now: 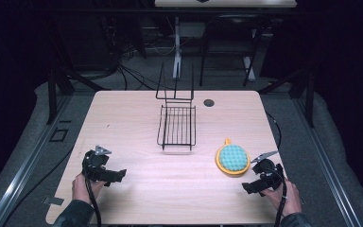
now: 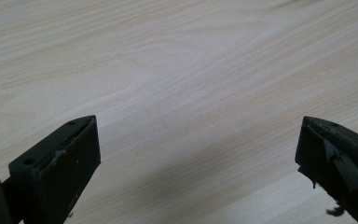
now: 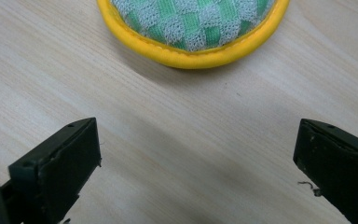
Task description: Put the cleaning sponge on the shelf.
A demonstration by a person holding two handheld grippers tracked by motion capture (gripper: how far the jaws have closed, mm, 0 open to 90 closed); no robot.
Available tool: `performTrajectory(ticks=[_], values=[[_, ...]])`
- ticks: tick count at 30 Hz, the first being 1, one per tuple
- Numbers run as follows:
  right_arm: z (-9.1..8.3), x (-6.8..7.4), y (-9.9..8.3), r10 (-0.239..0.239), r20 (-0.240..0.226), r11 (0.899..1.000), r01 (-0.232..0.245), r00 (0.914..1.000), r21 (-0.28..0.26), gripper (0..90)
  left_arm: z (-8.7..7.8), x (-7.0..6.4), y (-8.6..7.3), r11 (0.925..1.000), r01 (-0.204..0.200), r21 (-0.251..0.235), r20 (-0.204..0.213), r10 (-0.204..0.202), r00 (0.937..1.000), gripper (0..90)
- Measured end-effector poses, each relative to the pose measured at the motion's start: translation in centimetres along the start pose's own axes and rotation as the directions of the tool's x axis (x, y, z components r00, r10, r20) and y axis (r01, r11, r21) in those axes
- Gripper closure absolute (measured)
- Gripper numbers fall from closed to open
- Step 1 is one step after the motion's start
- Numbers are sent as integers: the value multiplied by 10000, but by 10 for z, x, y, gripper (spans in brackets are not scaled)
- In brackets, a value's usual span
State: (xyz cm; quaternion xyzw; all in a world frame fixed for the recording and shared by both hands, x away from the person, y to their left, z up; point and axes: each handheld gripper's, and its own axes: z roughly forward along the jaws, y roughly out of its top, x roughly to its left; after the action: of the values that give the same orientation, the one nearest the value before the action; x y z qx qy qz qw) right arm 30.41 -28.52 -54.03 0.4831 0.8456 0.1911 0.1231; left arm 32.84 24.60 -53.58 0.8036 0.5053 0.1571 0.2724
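While the right tool (image 1: 260,184) hangs low over the near right part of the bench (image 1: 137,189), the round scrub pad (image 1: 233,159) — teal-green weave inside a yellow rim — lies flat on the wood just ahead of it and slightly toward the middle of the bench. In the right gripper view the pad (image 3: 193,28) sits at the top, centred between the two black jaws, which stand wide apart with bare wood between them; nothing is gripped. That is the relation the coming move turns on: the pad lies straight ahead along the tool's own line, so a short forward push would likely bring the yellow rim between the jaws. A small orange loop or tab points from the pad's far edge toward the wire rack (image 1: 177,126), which stands mid-bench, well apart, with an upright wire frame behind it. The left tool (image 1: 105,172) is far from the pad, at the near left; its jaws too are spread, over empty wood. The right hand is clearly the nearer one. No brand, label or writing is readable anywhere.
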Motion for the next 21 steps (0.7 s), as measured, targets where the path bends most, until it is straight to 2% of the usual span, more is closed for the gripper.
performTrajectory(ticks=[4, 13, 15, 17, 18, 21], values=[[0, 1, 2, -45, -77, 10000, 45, 10000, -33, 4, 0, 2, 0, 9999, 77, -65, -1, -77, 10000, 0], [3, 0, 10, -147, -178, 9998, 144, 9997, -167, 4, 0, 6, -5, 9998, 114, 146, -9, -114, 9999, 0], [4, 0, 11, -92, -293, 9998, 86, 9995, -205, 5, 1, 7, -4, 9998, 61, 205, 24, -61, 10000, 0], [3, 0, 13, -81, -404, 9998, 72, 9991, -205, 6, 2, 6, -5, 9992, 264, 296, 207, -270, 9994, 0], [2, 0, 14, -40, -430, 9997, 29, 9991, -252, 5, 2, 7, -4, 9992, 208, 334, 261, -217, 9994, 0], [-2, 0, 19, -115, -350, 9986, 97, 9993, -513, 6, 3, 6, -3, 9990, 245, 365, 337, -257, 9991, 0]])
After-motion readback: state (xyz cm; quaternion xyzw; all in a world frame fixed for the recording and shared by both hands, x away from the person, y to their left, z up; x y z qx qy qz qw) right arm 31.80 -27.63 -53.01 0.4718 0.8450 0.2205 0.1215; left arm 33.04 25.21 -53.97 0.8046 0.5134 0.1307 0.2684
